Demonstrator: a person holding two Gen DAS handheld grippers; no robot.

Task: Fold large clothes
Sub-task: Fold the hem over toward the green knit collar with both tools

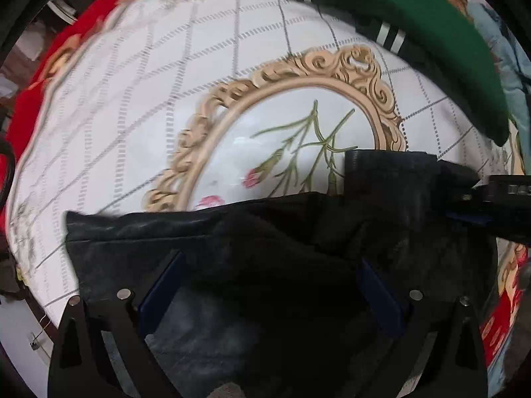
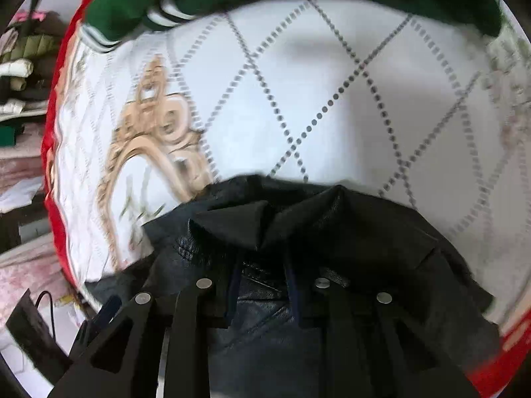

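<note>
A black leather jacket (image 1: 252, 242) is seen spread on a patterned tablecloth (image 1: 132, 99).
In the left wrist view, the left gripper (image 1: 270, 285) is spread open over the jacket, gripping nothing; a green garment (image 1: 415, 23) lies beyond. In the right wrist view, the right gripper (image 2: 262, 293) is clamped on the jacket's collar.

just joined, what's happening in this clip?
A person with a handheld gripper in each hand is working on a black leather-look jacket lying on a patterned white and red bedspread. The left gripper has its jaws spread wide over the dark fabric. The right gripper has its jaws close together at the collar area; whether it is pinching the jacket is unclear. A green garment with striped cuffs lies at the far edge.
</note>
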